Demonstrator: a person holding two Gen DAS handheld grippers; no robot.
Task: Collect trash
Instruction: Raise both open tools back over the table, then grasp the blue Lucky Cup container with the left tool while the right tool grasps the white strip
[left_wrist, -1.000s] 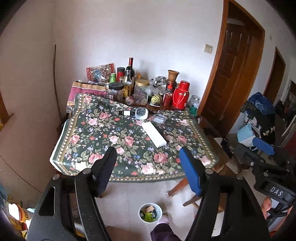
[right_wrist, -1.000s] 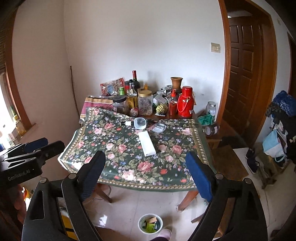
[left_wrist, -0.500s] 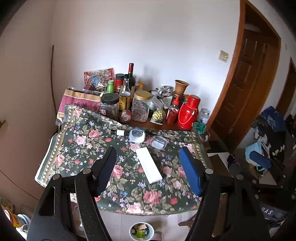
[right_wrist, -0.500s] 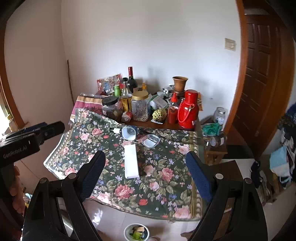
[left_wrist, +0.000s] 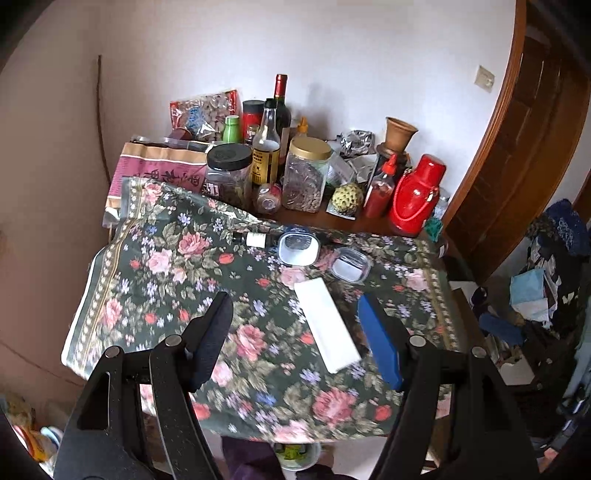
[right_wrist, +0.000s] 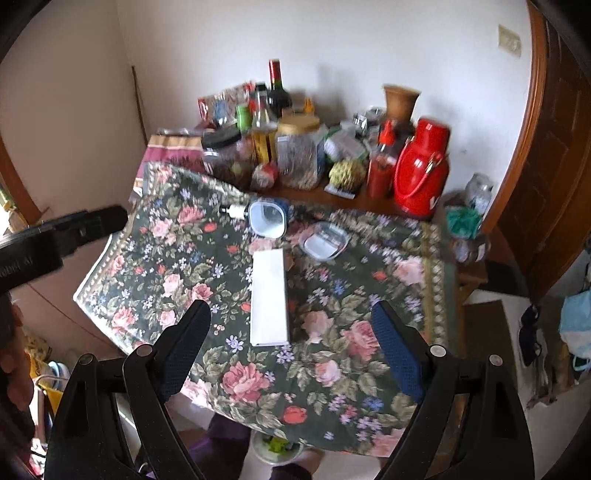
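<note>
Hanging above the near edge of a floral tablecloth (left_wrist: 155, 266), the left gripper (left_wrist: 295, 332) and right gripper (right_wrist: 291, 339) are both seen with jaws spread wide and nothing held between them. A small bin of scraps (right_wrist: 275, 448) is glimpsed on the floor below the table edge. A long white box (right_wrist: 269, 297) is laid flat mid-table; beyond it, two clear plastic containers (right_wrist: 267, 218) (right_wrist: 325, 242) are placed. Jars, bottles and a red thermos (left_wrist: 415, 197) are crowded against the wall.
</note>
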